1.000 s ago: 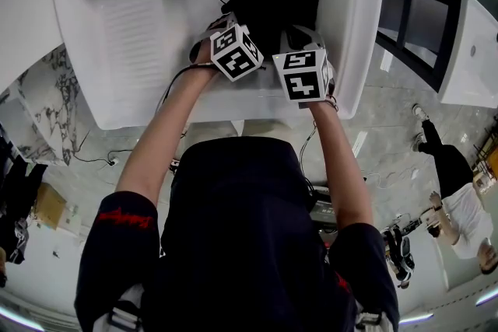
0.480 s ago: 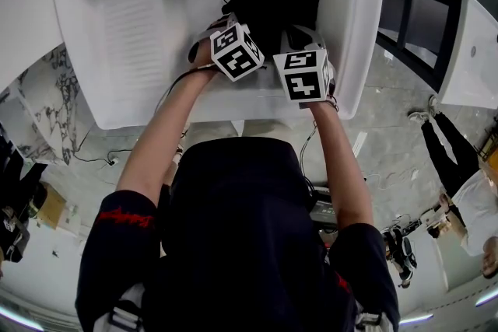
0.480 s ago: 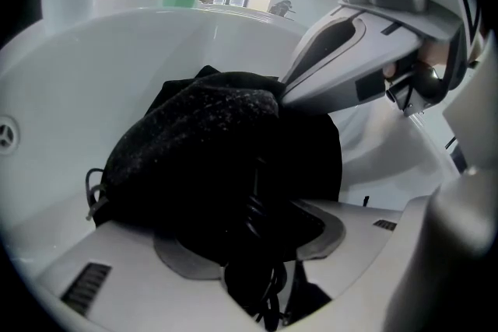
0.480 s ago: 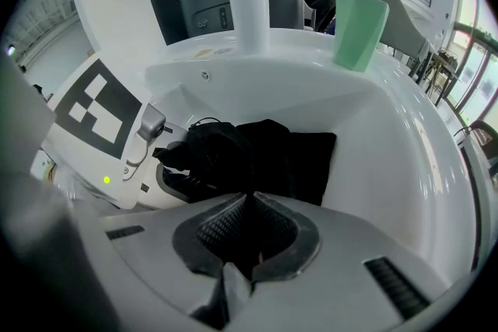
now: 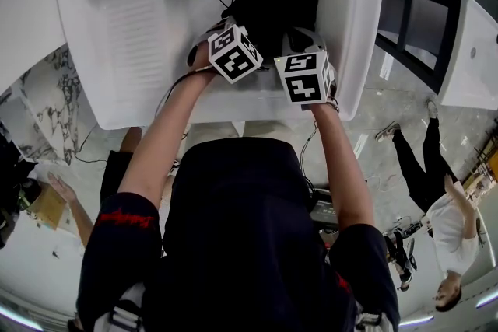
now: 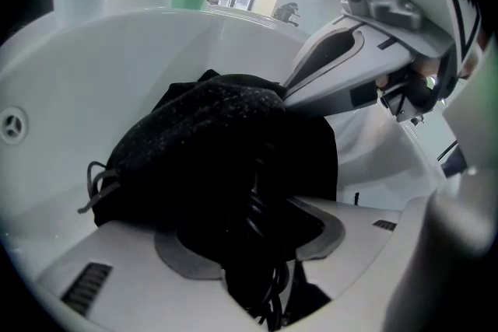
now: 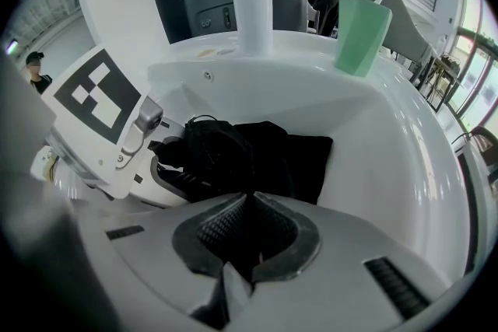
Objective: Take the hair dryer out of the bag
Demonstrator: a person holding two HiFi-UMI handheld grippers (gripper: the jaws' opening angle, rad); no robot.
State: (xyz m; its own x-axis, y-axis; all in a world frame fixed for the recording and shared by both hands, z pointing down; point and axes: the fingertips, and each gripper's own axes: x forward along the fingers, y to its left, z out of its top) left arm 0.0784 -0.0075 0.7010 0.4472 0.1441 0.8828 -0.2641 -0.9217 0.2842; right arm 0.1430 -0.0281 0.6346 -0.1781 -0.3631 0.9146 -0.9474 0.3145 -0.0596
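Observation:
A black fabric bag (image 5: 276,0) lies in the white sink basin (image 5: 140,35). Both grippers reach down into it, their marker cubes (image 5: 233,52) side by side over the near end of the bag. My left gripper (image 6: 253,245) stands wide, and its jaws have just been closing on a bulky black hair dryer (image 6: 257,198) with coiled cord at the bag's mouth. That bulk fills the gap from pad to pad. My right gripper (image 7: 247,241) is shut, pinching a fold of the bag (image 7: 272,152). The bag's drawstring (image 6: 93,186) trails at the left.
A green cup (image 7: 360,35) and a white cup (image 7: 253,15) stand on the sink's back rim. The basin walls curve up close around the bag. Beyond the sink, people (image 5: 436,206) stand on the floor.
Both grippers stay over the bag, and the left cube has barely shifted. People on the floor around the sink have walked to new spots.

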